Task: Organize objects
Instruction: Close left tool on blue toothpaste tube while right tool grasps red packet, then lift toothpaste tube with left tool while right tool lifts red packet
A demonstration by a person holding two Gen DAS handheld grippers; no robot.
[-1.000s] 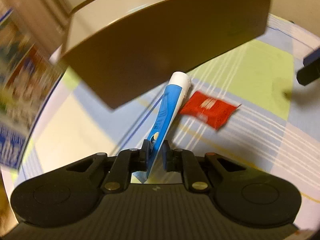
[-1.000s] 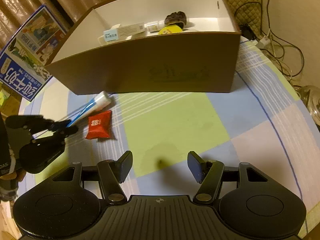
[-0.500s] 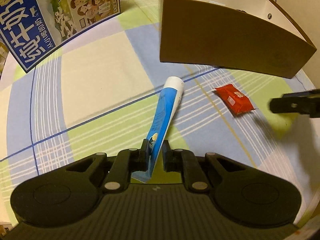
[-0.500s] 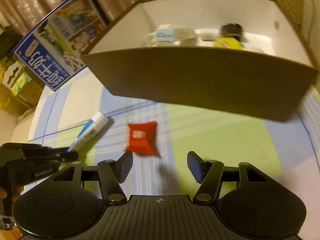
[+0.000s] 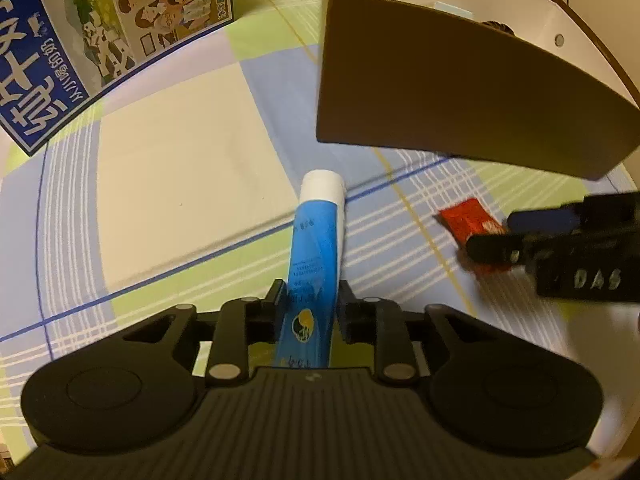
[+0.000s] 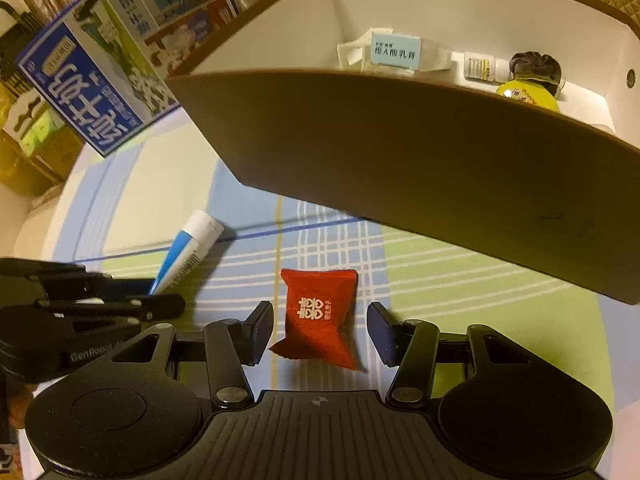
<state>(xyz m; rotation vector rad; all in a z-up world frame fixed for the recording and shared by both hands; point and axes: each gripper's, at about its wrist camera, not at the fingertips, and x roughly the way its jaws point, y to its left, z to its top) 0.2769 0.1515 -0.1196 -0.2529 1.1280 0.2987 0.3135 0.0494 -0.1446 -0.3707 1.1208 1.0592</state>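
While left tool (image 5: pixel 309 304) grips tube (image 5: pixel 316 248), right tool (image 6: pixel 320 330) straddles red packet (image 6: pixel 320 314).

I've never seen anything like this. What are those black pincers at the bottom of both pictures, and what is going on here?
They are two handheld grippers, one in each of a person's hands; each carries a camera looking forward along its two fingers. So one picture is the left gripper's view, the other the right's.

The left gripper is shut on a blue tube with a white cap. The right gripper is open, its fingers either side of a small red packet lying on the checked cloth.

Behind stands a brown box already holding a few items, and a blue printed carton beside it.
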